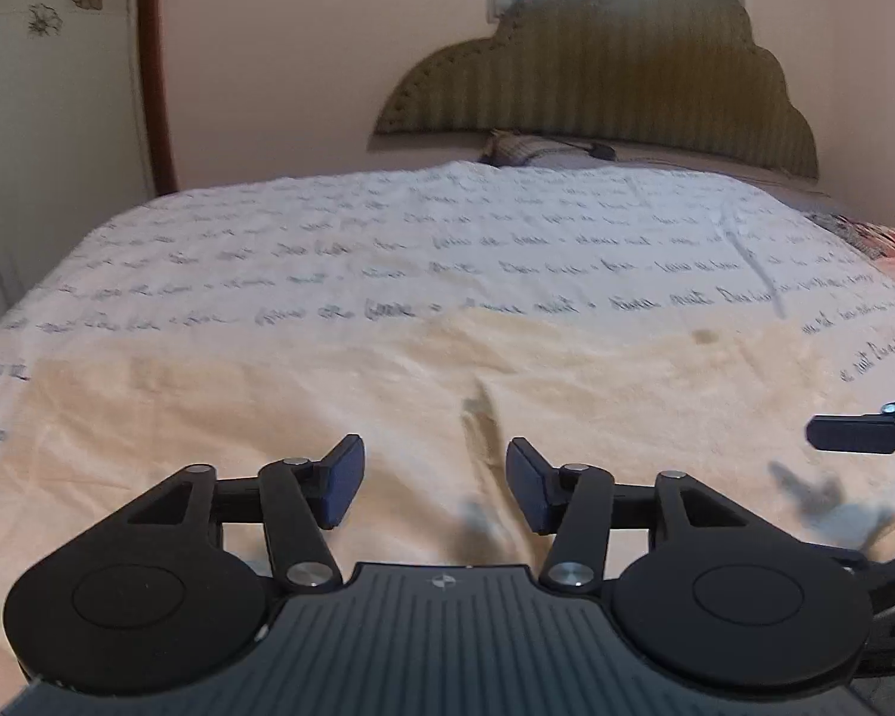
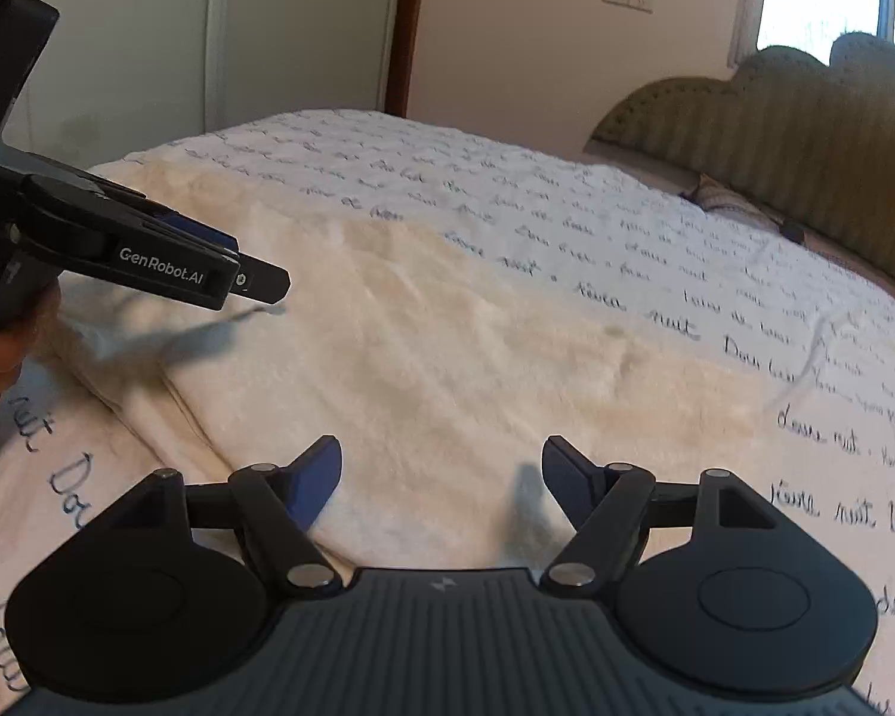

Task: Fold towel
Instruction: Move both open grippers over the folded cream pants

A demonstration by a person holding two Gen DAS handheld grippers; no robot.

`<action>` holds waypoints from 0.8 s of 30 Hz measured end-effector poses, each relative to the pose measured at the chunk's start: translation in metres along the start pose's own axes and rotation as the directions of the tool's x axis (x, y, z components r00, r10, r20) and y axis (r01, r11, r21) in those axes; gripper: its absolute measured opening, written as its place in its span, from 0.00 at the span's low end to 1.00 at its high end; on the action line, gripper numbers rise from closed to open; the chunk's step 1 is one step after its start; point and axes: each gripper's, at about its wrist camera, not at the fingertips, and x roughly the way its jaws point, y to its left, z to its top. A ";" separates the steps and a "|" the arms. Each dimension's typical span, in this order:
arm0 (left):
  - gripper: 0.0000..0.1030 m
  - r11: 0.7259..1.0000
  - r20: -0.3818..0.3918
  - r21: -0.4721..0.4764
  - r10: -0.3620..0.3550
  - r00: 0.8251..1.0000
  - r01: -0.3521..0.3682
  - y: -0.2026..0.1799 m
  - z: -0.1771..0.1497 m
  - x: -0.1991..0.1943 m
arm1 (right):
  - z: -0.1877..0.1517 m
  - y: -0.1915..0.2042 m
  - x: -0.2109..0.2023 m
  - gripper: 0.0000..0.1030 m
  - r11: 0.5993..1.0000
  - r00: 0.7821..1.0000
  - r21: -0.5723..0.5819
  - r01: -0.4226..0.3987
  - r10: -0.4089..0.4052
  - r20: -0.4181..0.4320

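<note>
Gripper [image 1: 435, 486] pair, open; one towel [image 1: 328, 406]

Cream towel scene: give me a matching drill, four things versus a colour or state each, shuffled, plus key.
Things:
1. cream fluffy towel
2. white bedspread with handwriting print
3. scalloped padded headboard
4. right hand-held gripper

States:
A. olive green, against the wall
B. jaws open, nothing between them
C. lying on the bed with layered edges
D. covers the bed under the towel

Pairs: 1-C, 2-D, 3-A, 4-B
</note>
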 end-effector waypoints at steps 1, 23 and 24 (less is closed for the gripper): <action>0.65 0.999 0.009 -0.008 0.035 0.999 -0.035 0.009 0.002 -0.004 | 0.006 0.006 -0.003 0.72 1.000 1.000 -0.015 -0.012 0.012 0.026; 0.72 0.963 -0.034 0.009 0.271 0.962 -0.271 0.135 -0.063 -0.046 | 0.069 0.130 0.015 0.93 0.948 0.961 -0.202 -0.246 0.267 0.080; 0.71 0.954 -0.026 0.001 0.301 0.953 -0.301 0.140 -0.064 -0.051 | 0.070 0.143 0.016 0.93 0.941 0.960 -0.242 -0.237 0.265 0.089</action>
